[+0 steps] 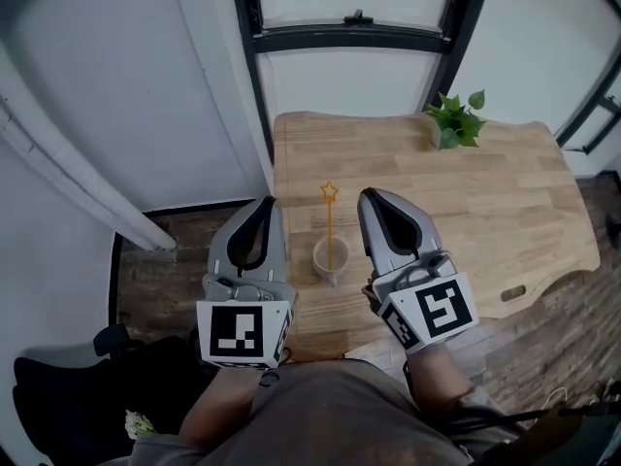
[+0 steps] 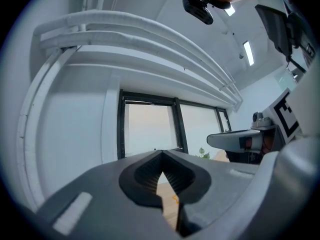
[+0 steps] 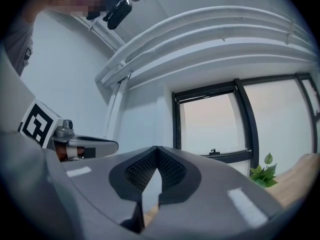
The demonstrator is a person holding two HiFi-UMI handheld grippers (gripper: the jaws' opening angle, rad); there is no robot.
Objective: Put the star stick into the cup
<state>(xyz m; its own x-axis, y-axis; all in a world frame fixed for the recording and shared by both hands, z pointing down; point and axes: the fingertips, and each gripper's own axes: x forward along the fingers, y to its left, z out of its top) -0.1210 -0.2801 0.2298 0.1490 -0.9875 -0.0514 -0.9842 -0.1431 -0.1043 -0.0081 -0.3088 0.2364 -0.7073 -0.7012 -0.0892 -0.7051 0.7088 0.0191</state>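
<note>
Star stick (image 1: 330,216), thin and orange, stands upright in the small beige cup (image 1: 330,260) at frame centre, on the light wooden table (image 1: 495,197). The grey left gripper (image 1: 265,205) and grey right gripper (image 1: 370,195) flank the cup without touching it, both clenched on nothing. A green potted plant (image 1: 454,121) sits at the upper right.

Two grippers are in view, the left gripper (image 1: 262,207) and the right gripper (image 1: 374,197), with two jaws each, four in all. There are two marker cubes (image 1: 238,330), one to a gripper. A single cup (image 1: 330,260) stands between the two grippers, and one star stick (image 1: 329,216) with one star rises from it. One potted plant (image 1: 454,122) sits well beyond the right gripper, on the one wooden table (image 1: 505,192)
</note>
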